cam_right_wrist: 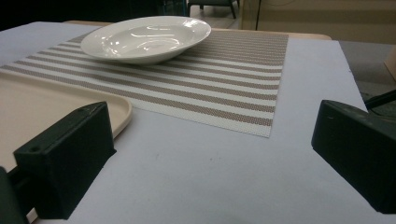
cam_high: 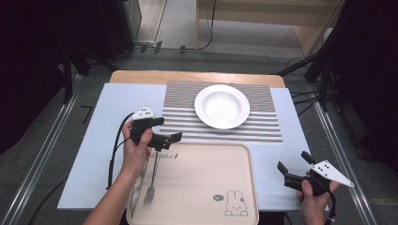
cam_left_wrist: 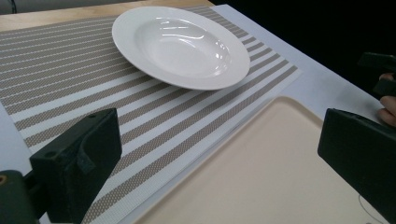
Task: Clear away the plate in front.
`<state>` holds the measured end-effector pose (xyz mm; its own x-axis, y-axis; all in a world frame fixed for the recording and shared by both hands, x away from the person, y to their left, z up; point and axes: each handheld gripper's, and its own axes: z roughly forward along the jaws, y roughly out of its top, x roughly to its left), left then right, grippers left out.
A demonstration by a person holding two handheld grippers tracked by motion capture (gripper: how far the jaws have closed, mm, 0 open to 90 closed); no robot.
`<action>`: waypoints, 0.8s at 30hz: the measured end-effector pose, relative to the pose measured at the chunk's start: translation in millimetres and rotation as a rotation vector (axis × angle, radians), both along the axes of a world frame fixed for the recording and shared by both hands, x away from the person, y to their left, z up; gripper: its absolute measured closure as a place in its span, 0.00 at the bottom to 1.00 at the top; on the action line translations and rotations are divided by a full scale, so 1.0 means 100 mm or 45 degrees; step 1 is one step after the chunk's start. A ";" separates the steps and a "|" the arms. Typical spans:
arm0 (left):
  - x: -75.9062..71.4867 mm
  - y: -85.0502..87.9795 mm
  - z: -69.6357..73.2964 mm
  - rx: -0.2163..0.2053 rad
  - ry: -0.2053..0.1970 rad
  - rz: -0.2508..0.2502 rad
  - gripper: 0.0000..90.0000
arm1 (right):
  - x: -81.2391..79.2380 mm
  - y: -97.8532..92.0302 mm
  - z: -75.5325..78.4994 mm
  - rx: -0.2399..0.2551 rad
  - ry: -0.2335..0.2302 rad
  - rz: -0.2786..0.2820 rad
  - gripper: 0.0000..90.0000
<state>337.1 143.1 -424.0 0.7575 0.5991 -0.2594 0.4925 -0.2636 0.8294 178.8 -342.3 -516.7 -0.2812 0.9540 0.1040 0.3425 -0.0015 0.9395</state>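
Tray (cam_high: 206,187), cream-coloured and printed with a small rabbit at its near right corner, lies at the near edge of the table on a pale blue sheet (cam_high: 101,154). That sheet covers most of the wooden table (cam_high: 141,76), whose bare far edge shows beyond it. A striped placemat (cam_high: 180,119) lies on the sheet just beyond the tray, its near edge running along the tray's far rim. On the mat's far right part sits a white soup plate (cam_high: 221,106), upright and empty; in the left gripper view the plate (cam_left_wrist: 180,44) shows beyond the tray's far corner (cam_left_wrist: 280,154), and in the right gripper view the plate (cam_right_wrist: 144,37) rests on the mat (cam_right_wrist: 224,79) with the tray's corner (cam_right_wrist: 56,100) at the left.

Left gripper (cam_high: 167,139) hangs over the tray's far left corner, held in the person's left hand (cam_high: 136,152), jaws spread wide with nothing between them. Right gripper (cam_high: 293,167) is held in the right hand (cam_high: 313,199) over the sheet, right of the tray and well apart from it, jaws likewise spread and empty.

Two forks (cam_high: 150,185) lie along the tray's left side, near the left hand, prongs toward the near edge.
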 end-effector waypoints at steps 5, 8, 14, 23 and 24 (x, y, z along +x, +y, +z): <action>0.10 -0.07 0.00 -0.017 0.011 -0.004 0.00 | 0.00 0.01 0.00 0.000 -0.004 0.011 0.00; 0.16 -0.12 0.02 -0.003 0.011 -0.007 0.00 | 0.00 0.01 0.00 -0.011 -0.011 0.037 0.00; 0.26 -0.20 0.05 0.007 0.009 -0.010 0.00 | 0.00 0.02 0.00 -0.019 -0.017 0.039 0.00; 0.41 -0.35 0.02 0.018 0.019 -0.025 0.00 | -0.01 0.02 -0.01 -0.008 -0.022 0.032 0.00; 0.43 -0.36 0.02 0.019 0.020 -0.029 0.00 | -0.01 0.02 -0.01 -0.006 -0.022 0.030 0.00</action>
